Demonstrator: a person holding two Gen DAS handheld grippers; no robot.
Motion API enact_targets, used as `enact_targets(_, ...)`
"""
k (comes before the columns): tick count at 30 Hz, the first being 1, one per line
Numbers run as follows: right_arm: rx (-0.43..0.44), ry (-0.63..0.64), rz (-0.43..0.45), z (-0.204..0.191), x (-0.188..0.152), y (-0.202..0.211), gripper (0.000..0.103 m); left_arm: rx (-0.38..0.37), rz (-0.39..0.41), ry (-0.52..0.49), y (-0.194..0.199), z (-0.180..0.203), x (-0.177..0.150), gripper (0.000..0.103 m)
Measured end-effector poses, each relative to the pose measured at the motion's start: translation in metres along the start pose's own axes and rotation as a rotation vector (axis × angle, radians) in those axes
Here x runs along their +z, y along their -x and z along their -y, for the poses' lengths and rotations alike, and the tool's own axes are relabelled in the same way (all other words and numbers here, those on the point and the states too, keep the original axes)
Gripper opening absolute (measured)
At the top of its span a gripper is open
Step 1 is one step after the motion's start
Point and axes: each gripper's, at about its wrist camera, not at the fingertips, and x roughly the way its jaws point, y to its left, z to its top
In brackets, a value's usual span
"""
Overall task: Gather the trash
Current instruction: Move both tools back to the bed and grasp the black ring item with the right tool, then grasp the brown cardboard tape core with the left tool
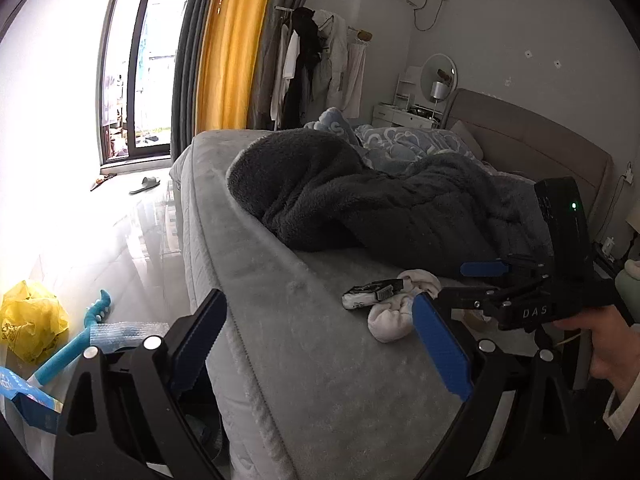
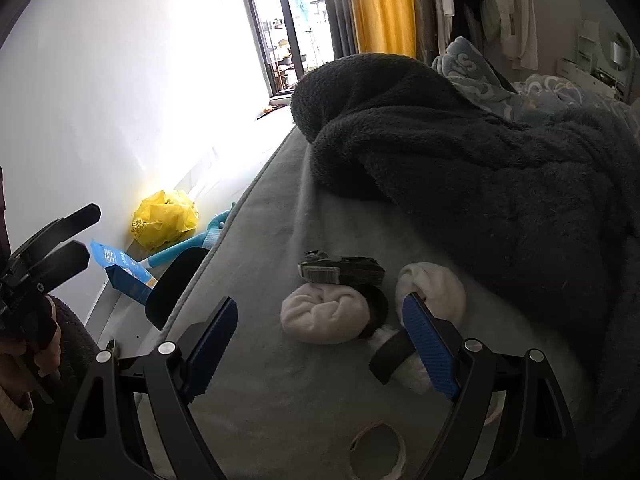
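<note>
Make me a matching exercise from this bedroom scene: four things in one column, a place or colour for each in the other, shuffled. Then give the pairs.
Things:
1. plastic bag
2. crumpled wrapper
3. dark blanket
4. curtain

Descriptions:
A. heaped on the bed, grey and fluffy
B. yellow, crumpled on the floor by the wall
C. orange-yellow, hanging beside the window
D. black and white, on the bed beside rolled white socks

Pairs: 1-B, 2-D, 3-A, 4-C
</note>
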Motion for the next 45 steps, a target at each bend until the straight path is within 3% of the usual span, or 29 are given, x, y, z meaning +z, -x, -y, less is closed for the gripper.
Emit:
enact_targets(10,0.044,-0.024,-0.074,0.041,-0.021,-0.013,0.086,-0.021,-0.074,-0.075,-0.028,0.036,-0.014,0.095)
enact_targets(15,0.096,-0.019,-0.094,0.052,-0.029,-0.022,0.085,-0.07,-0.124,-0.067,-0.043,0.05,-0.023,0.095)
enact_targets(27,0.197,-0.004,-0.121,0.069,-0.029,-0.036,0.07,-0.21,-0.219,-0.102,-0.073,0.092,-0.046,0.095)
enact_targets(38,0.241,0.012,-0.131,0.072,-0.029,-0.043,0.065,-0.298,-0.271,-0.188,-0.087,0.129,-0.063,0.095)
enact_targets(45,0.211,0.018,-0.144,0.074,-0.029,-0.048,0.053,-0.339,-0.295,-0.232,-0.095,0.151,-0.073,0.095)
